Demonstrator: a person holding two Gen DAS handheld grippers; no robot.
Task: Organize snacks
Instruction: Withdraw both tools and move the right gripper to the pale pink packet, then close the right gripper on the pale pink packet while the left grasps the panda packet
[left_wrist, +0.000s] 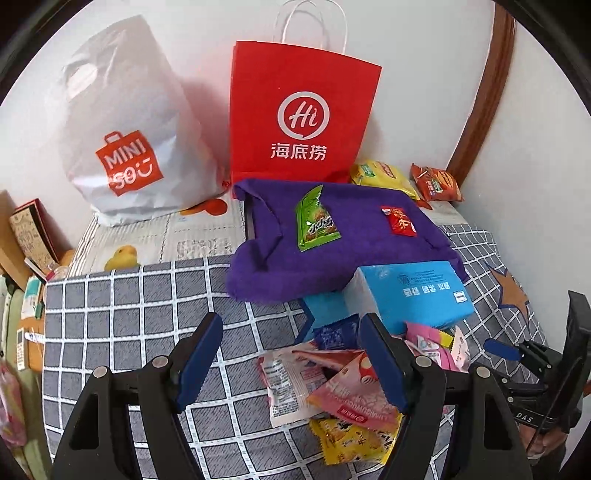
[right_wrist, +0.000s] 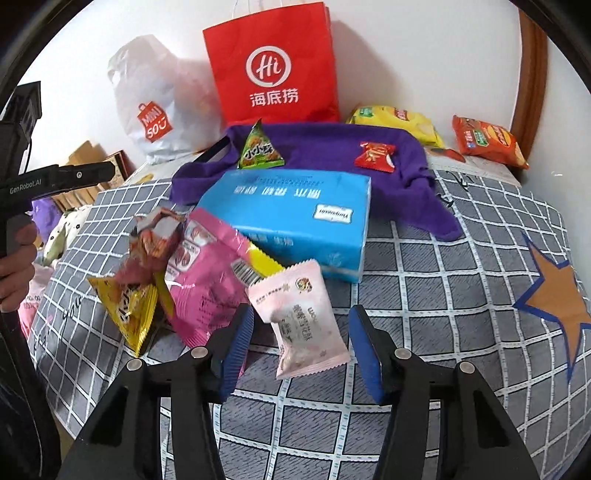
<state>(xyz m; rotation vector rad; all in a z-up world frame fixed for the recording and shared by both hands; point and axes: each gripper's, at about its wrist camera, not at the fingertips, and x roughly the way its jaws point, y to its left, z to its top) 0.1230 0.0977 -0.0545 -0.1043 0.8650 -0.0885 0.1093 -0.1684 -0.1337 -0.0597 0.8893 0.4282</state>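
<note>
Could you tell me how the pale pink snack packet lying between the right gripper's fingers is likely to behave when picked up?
The pale pink packet looks puffy and crimp-sealed, so probably light and soft. Its glossy film may slip and crumple under pressure.

grey white-checked bedspread (right_wrist: 443, 280), purple cloth (right_wrist: 325, 147), blue tissue pack (right_wrist: 295, 218), red paper bag (right_wrist: 273, 62)

"Hi 海底捞" on red bag (left_wrist: 303, 110); "MINISO" on white bag (left_wrist: 129, 122).
</note>
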